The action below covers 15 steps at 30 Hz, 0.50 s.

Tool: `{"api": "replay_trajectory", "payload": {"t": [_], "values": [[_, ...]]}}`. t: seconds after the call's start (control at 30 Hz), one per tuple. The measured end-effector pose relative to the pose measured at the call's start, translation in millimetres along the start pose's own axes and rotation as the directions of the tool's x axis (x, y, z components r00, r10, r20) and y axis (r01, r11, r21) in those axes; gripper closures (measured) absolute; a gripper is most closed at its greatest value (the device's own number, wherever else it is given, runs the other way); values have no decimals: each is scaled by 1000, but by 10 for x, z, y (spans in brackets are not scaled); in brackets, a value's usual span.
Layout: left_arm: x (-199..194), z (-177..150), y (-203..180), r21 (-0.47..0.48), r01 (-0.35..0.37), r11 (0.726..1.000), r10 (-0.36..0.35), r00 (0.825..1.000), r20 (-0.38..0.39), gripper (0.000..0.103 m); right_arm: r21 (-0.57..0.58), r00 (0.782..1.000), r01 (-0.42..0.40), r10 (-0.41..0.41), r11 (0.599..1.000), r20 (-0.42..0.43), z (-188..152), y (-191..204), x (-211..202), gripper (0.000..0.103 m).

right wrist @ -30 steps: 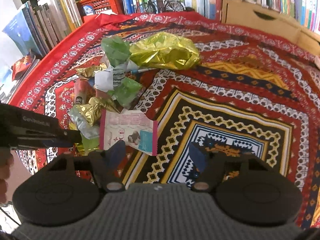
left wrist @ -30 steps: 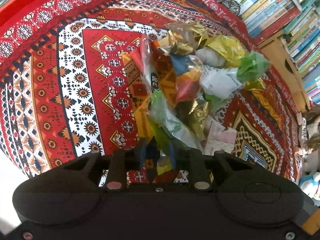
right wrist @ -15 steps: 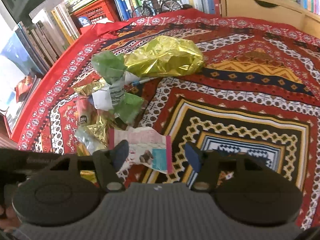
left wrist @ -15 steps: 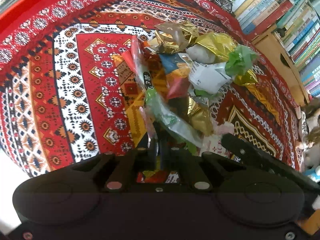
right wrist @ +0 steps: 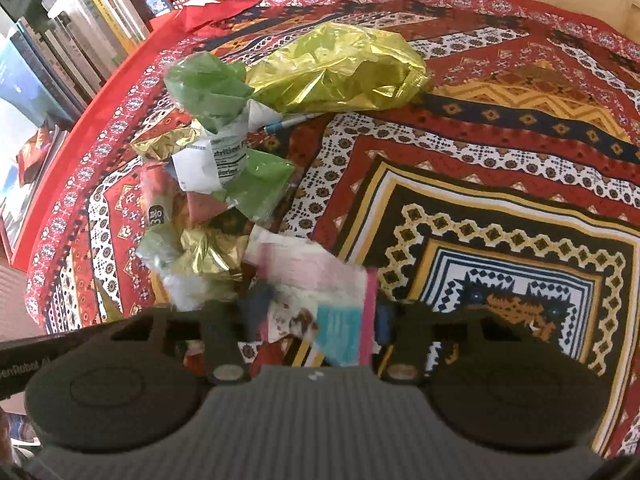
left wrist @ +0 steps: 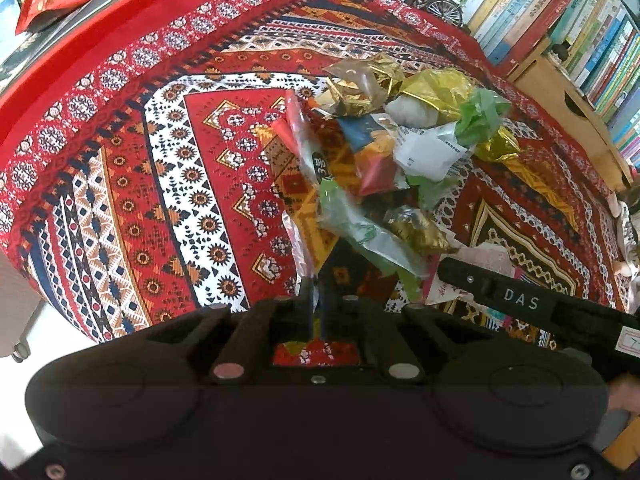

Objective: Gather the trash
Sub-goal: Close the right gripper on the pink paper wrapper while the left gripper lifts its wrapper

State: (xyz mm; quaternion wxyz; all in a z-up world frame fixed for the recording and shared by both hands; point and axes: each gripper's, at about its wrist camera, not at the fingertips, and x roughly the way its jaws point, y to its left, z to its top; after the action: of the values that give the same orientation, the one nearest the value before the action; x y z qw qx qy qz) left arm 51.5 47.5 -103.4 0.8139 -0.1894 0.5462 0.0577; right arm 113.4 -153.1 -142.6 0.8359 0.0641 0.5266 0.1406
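Since a second ago, both my hands have closed in on the trash pile (left wrist: 400,152). Left gripper (left wrist: 316,296) is pinched shut on a clear plastic wrapper (left wrist: 298,248): light, limp, slippery, best held at its edge. Right gripper (right wrist: 316,312) is closing around the pink packet (right wrist: 320,280) on the patterned cloth (right wrist: 500,184); it's thin and crumples easily.
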Motion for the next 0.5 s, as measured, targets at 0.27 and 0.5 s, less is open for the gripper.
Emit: {"api": "replay_trajectory", "payload": {"t": [0.27, 0.5], "values": [[-65, -37, -92, 9, 2, 1000, -2, 1000, 24, 101, 0, 998, -25, 25, 1000, 63, -43, -82, -266, 76], [-242, -227, -178, -6, -5, 1000, 5, 998, 68, 101, -26, 991, -78, 81, 997, 110, -139, -167, -487, 79]]}}
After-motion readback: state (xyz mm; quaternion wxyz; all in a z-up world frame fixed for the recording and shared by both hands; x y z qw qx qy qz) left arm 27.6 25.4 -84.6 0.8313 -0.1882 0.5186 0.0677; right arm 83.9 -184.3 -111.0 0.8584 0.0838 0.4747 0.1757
